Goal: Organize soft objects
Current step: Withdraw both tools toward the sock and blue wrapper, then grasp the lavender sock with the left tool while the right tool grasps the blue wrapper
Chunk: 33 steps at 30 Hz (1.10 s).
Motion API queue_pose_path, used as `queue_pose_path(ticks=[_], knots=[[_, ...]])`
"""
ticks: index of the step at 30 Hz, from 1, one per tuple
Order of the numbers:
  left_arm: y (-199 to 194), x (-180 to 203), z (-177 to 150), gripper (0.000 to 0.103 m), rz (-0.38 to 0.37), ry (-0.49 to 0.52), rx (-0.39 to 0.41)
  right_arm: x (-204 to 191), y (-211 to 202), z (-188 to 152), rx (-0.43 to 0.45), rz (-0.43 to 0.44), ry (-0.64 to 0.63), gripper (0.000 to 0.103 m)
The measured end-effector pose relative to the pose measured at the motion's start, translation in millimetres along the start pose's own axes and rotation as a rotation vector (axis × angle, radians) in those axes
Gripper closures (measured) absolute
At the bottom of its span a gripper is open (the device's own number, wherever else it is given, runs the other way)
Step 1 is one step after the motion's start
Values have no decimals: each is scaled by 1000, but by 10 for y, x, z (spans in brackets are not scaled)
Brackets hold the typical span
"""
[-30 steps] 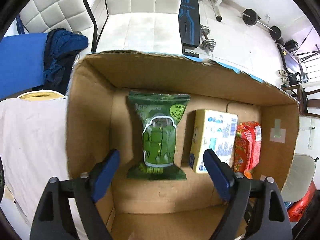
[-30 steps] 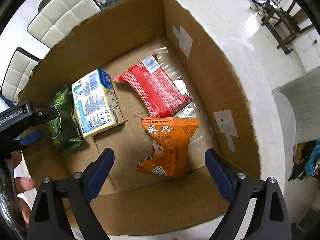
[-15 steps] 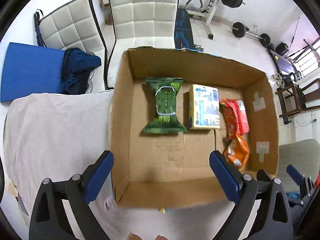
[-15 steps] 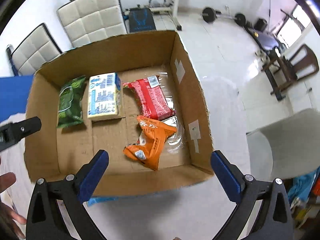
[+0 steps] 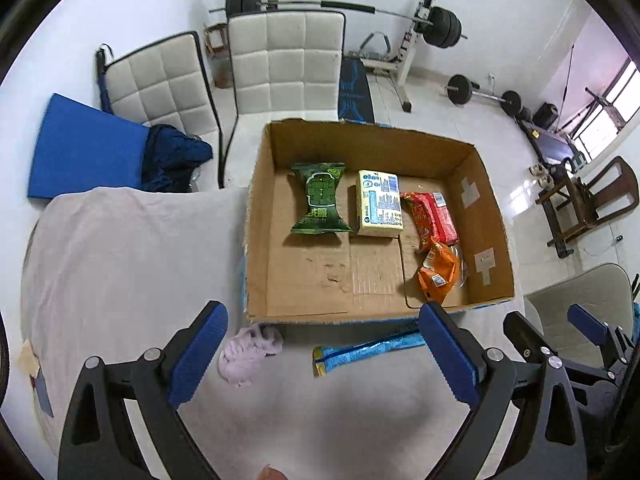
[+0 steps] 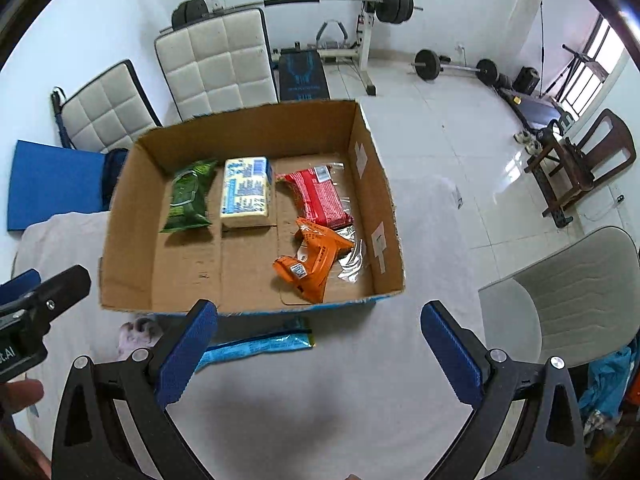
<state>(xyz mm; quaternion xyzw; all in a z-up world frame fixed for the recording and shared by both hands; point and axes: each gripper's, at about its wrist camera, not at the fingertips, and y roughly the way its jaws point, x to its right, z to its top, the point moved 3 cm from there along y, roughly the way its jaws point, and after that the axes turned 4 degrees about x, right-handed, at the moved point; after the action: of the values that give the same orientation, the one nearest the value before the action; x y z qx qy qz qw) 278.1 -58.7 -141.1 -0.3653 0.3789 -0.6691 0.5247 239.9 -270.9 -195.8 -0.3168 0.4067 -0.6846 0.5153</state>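
hovering above the cloth-covered tabletop, both tongs gape wide and grip nothing: left tongs, right tongs. four snack packets lie inside the cardboard box; a blue packet and a lilac plush rest just outside its near wall.

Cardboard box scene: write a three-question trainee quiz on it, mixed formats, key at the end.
1. True or false: the orange packet lies inside the cardboard box.
2. Which item lies between the green packet and the red packet? A) blue wrapper B) pale yellow pack C) lilac cloth
3. Fill in: the blue wrapper and the lilac cloth lie ____ the box.

Key: 1 true; 2 B, the pale yellow pack; 3 outside.
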Motion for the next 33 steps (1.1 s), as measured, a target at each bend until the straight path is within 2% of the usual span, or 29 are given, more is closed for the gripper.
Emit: queue_pose_path(ticks=[7,9,13,18,22,25,27,31,33], knots=[[-272,30,-131,5,29,-23,52,30,-341,-85,40,44,12,0],[-290,-22,-214,5,55,-49,59,60,-327,-129,20,70,38,0],[-165,-223,-472,5,113,-103,24,56,51,-406,-125,164,111,0],[216,-613,-885,5,186,-198,-92,-103,826,-815,-339,284,240,0],[416,-868,-1108,5,225,-274,-151,-221,1356,-1056,-421,335,392,0],[512,-1036,-1200,5,246,-320,-179,-314,1623,-1158,-444,354,486,10],[582,-1121,-1215,5,266,-332,-188,-383,1748,-1209,-449,369,530,22],[672,-1226,-1226,5,291,-339,-196,-482,1878,-1216,-411,375,586,28],[745,-1230,-1217,5,300,-327,-206,-516,1904,-1216,-392,361,590,49]])
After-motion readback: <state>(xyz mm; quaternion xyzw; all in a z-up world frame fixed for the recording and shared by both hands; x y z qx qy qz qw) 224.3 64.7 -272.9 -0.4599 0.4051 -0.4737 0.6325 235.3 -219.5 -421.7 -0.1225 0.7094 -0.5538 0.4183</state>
